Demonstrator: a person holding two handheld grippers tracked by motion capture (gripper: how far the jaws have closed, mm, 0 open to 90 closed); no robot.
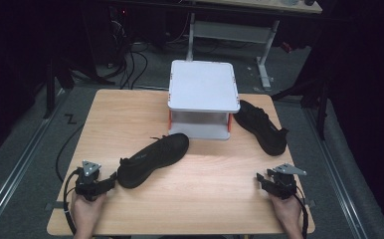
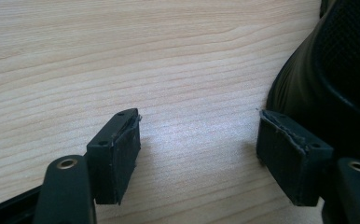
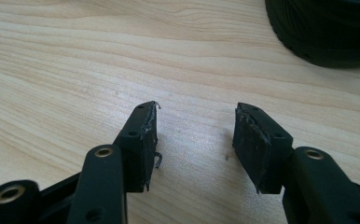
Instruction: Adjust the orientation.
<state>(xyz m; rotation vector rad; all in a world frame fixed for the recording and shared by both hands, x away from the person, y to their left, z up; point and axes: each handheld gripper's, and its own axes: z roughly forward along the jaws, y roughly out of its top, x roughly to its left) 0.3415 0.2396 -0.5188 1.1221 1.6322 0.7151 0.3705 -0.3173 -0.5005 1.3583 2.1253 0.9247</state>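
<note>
A person's left gripper (image 1: pixel 111 180) is resting low at the wooden table's (image 1: pixel 205 189) near-left edge, jaws spread empty, just beside the heel of a black shoe (image 1: pixel 152 159) lying mid-table; the right gripper (image 1: pixel 262 179) is sitting near-right, jaws likewise apart, holding nothing.

I've got the pale wooden table (image 1: pixel 130 119) squared up below me, its grain running crosswise. At its far edge stands a small white riser (image 1: pixel 202 84), flat top up, on orange corner posts (image 1: pixel 170 119). Behind it on the grey floor (image 1: pixel 26 144) I see a tangle of black cables (image 1: pixel 130 64) and the white legs of another desk (image 1: pixel 264 55). A metal rail (image 1: pixel 16 169) runs down the left.
</note>
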